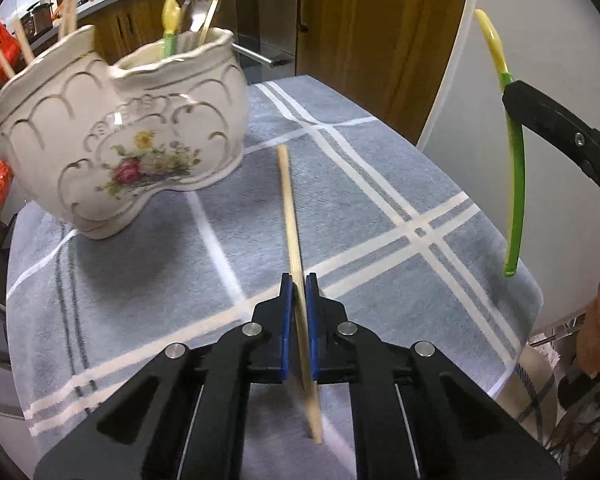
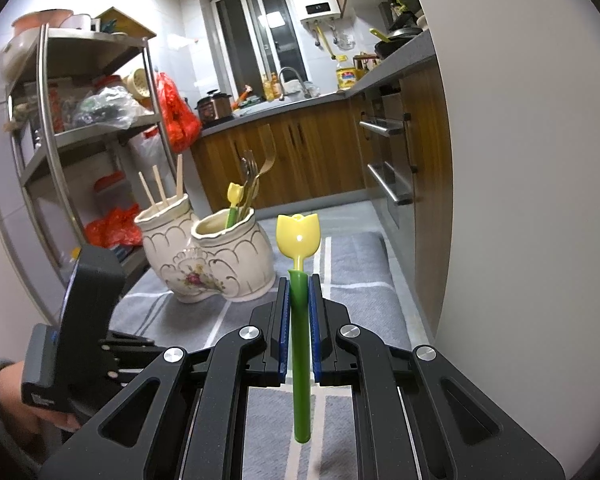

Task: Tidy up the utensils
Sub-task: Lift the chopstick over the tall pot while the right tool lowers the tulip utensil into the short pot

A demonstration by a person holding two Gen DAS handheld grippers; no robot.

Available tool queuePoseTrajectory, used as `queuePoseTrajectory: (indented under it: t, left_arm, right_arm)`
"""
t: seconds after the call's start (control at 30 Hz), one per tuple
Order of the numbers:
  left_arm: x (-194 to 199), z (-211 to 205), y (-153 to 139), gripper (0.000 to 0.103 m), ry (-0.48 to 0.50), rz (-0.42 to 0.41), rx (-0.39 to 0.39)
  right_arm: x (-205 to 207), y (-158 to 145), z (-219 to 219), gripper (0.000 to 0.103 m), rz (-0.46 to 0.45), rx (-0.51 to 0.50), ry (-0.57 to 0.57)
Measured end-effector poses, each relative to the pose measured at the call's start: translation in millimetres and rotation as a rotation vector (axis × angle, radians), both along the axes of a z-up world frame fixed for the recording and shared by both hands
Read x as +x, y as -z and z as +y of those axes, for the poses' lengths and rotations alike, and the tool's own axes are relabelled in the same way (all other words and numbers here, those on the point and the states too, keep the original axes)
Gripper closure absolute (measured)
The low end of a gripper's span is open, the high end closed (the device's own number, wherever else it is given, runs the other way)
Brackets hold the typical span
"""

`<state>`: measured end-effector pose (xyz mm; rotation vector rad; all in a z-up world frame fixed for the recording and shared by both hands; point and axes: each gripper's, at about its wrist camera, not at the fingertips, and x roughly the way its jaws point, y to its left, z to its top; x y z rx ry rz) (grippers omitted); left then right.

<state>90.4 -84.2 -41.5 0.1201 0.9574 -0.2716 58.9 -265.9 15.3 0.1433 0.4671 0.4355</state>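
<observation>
My left gripper (image 1: 299, 280) is shut on a wooden chopstick (image 1: 290, 208), which points forward over the grey checked cloth (image 1: 380, 200). My right gripper (image 2: 299, 280) is shut on the green handle of a yellow tulip spoon (image 2: 298, 236), held above the cloth; the spoon also shows at the right of the left wrist view (image 1: 516, 184). A cream floral two-pot utensil holder (image 1: 112, 140) stands ahead left, and also shows in the right wrist view (image 2: 208, 260). Its left pot holds chopsticks (image 2: 160, 188); its right pot holds another tulip spoon (image 2: 234, 200) and metal cutlery (image 2: 256, 176).
The cloth covers a small table whose right edge drops off (image 1: 532, 308). A white wall (image 2: 520, 200) is close on the right. A metal shelf rack (image 2: 60, 120) stands left. Wooden kitchen cabinets (image 2: 300, 152) are behind. The left hand-held unit (image 2: 84, 320) sits low left.
</observation>
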Motion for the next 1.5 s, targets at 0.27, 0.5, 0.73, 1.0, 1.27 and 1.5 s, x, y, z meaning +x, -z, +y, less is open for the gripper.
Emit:
queuePoseTrajectory:
  t: [0.27, 0.5, 0.73, 1.0, 1.27, 1.5]
  left_arm:
    - [-21, 22, -22, 0.097, 0.035, -0.102, -0.016]
    - [-42, 38, -52, 0.097, 0.066, -0.265, -0.036]
    - [-52, 66, -80, 0.097, 0.033, -0.412, -0.072]
    - [-62, 92, -95, 0.097, 0.011, -0.528, -0.11]
    - [-38, 134, -118, 0.097, -0.057, -0.633, -0.257]
    - [4, 172, -135, 0.097, -0.085, -0.688, -0.486]
  right_arm:
    - [-4, -7, 6, 0.093, -0.008, -0.01, 0.001]
    - [-6, -12, 14, 0.093, -0.006, -0.019, -0.004]
    - [-4, -25, 22, 0.093, -0.017, -0.008, -0.007]
    - [7, -35, 47, 0.093, -0.037, -0.01, -0.037]
    - [37, -58, 71, 0.093, -0.08, 0.046, -0.072]
    - [74, -71, 91, 0.093, -0.103, 0.11, -0.101]
